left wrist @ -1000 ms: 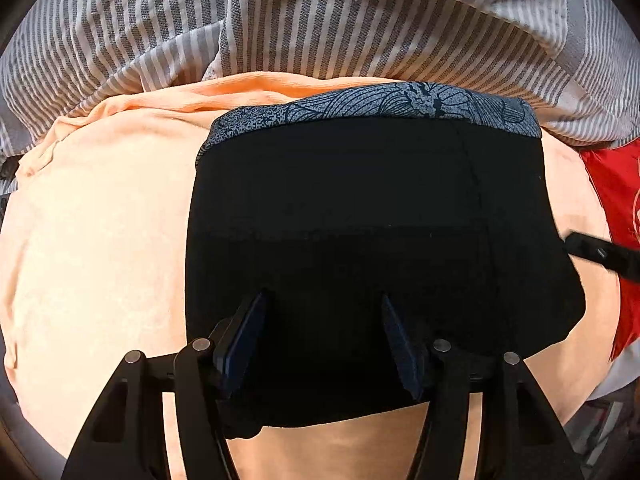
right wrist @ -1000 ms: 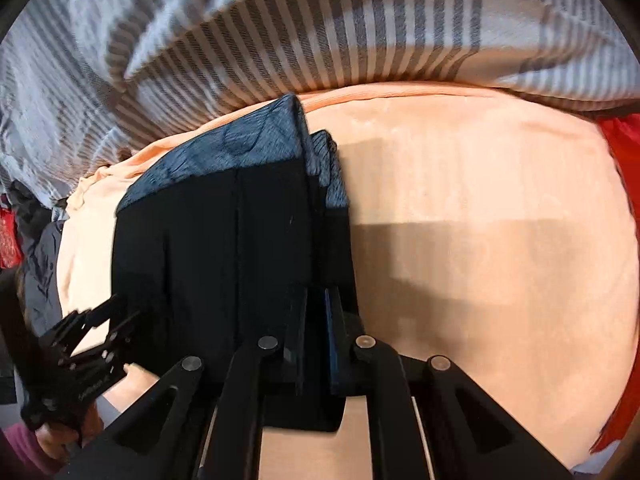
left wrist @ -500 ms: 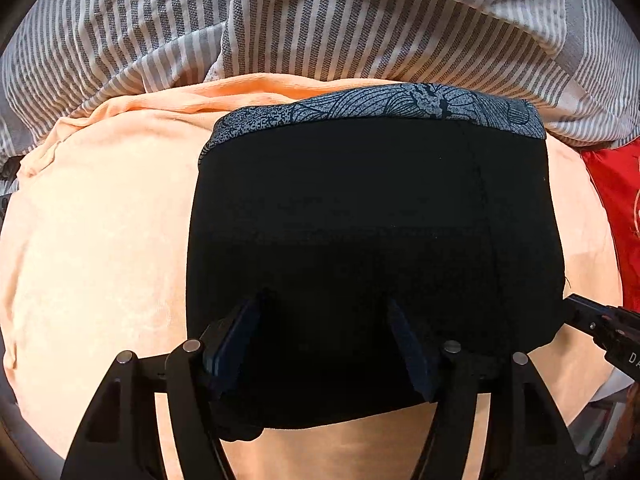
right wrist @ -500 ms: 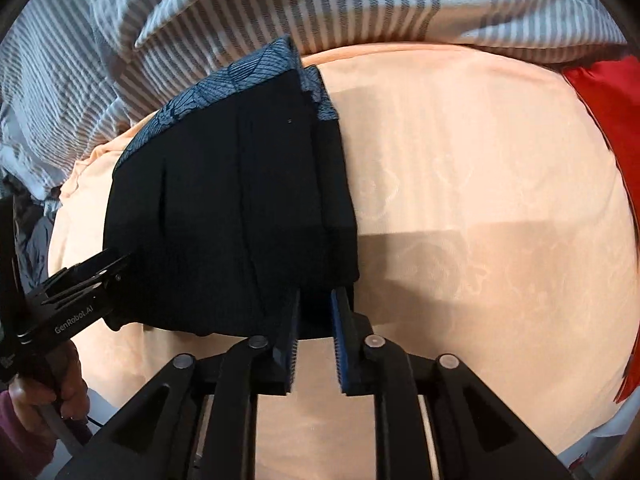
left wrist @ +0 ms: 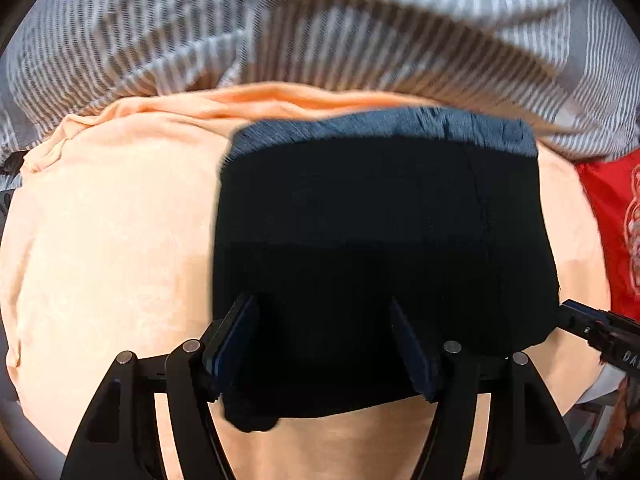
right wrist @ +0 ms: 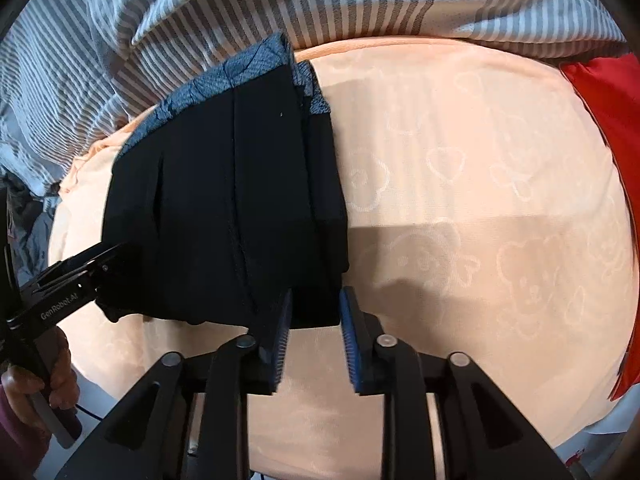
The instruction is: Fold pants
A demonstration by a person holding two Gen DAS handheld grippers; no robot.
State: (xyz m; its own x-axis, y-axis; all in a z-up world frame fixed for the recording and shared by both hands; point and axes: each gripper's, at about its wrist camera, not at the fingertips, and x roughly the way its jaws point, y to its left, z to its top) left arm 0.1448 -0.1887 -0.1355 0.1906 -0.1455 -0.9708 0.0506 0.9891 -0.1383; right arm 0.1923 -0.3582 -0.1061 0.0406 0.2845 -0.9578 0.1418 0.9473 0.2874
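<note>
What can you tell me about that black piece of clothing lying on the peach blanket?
The black pants lie folded into a compact, roughly rectangular stack on the peach blanket. The cloth looks soft and matte, with seams running along it. A blue-grey patterned band edges the far end, near the striped bedding. In the right wrist view several layers show along the stack's right edge. The left gripper stands open over the near edge; the right gripper's jaws are opening around the near corner.

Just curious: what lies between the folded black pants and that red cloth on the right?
Only bare peach blanket separates the pants from the red cloth, as the right wrist view shows.
</note>
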